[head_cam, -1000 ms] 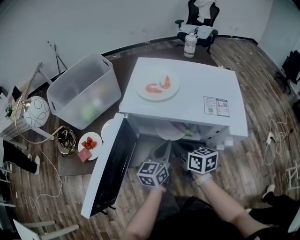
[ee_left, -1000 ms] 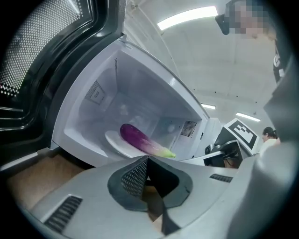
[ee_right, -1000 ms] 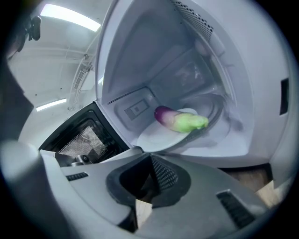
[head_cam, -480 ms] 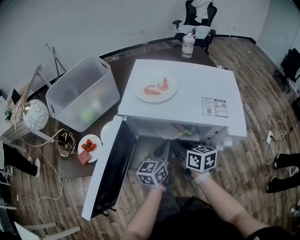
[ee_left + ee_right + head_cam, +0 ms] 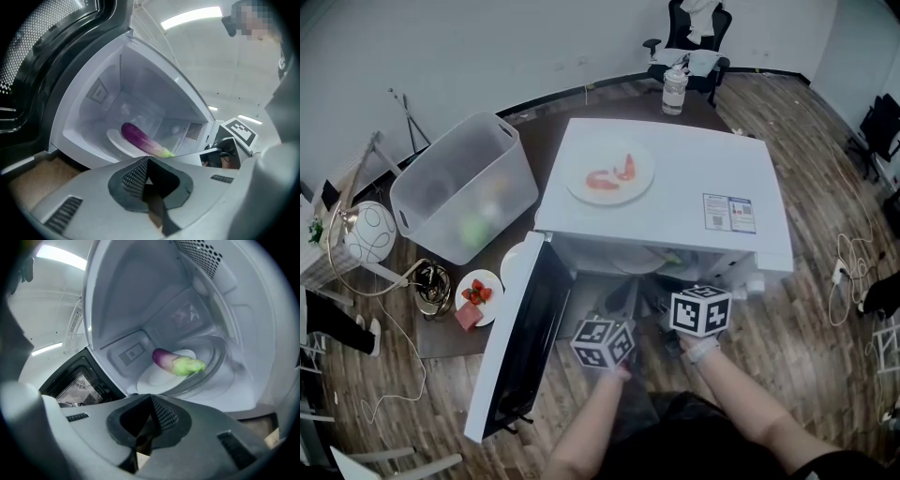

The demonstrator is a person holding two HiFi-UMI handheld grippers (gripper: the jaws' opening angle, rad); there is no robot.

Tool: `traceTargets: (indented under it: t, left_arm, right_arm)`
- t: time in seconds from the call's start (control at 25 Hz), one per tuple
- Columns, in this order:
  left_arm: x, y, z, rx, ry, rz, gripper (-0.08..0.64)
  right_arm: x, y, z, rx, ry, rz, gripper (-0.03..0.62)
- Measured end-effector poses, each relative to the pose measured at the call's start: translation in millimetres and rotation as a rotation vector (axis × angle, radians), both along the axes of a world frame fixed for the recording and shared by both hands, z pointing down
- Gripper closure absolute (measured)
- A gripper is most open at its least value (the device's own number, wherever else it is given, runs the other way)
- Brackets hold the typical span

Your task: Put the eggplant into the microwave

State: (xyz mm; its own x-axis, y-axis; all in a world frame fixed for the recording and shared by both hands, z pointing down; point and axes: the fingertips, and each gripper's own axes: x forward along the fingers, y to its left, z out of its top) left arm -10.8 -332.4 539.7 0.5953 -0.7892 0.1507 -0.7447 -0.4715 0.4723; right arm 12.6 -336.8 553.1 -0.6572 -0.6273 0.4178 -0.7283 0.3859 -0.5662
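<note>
Inside the open microwave (image 5: 698, 169), the eggplant (image 5: 140, 139) lies on a white plate (image 5: 117, 140) that sits on the glass turntable (image 5: 220, 363), well back in the cavity. From the left gripper view I see its purple end pointing toward the back left wall and its pale green end toward the near right. From the right gripper view the green end is the nearer one, and it reaches the plate's edge. My left gripper (image 5: 149, 161) has its jaws pressed together with nothing between them, and the tips sit just outside the cavity's front edge. The eggplant is ahead of them and above them in the frame, clearly apart from the pads. My right gripper (image 5: 151, 399) is likewise closed on nothing, and it points into the cavity from the other side. There too the eggplant lies ahead of the tips without touching them. In the head view both grippers are side by side in front of the opening, the left one nearer the door (image 5: 525, 347), which is swung wide to the left. On top of the microwave rests a plate of shrimp (image 5: 610, 174). A clear plastic bin (image 5: 464, 187) stands to the left of the microwave, and a small plate of strawberries (image 5: 478, 289) lies just in front of the bin.
</note>
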Motion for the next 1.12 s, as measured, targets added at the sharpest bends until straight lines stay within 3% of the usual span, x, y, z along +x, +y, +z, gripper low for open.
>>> traceTargets:
  t: [0.44,1.12]
  left_arm:
    - [-4.5,5.9,5.5,-0.016,-0.007,0.006,0.56]
    - [-11.2,43.5,2.2,-0.025,-0.024,-0.014,0.56]
  right_arm:
    - [2.4,6.4,2.5,-0.007,-0.004,0.003,0.591]
    - [-8.5,51.2,-16.8,0.047,-0.143,-0.078,0.592]
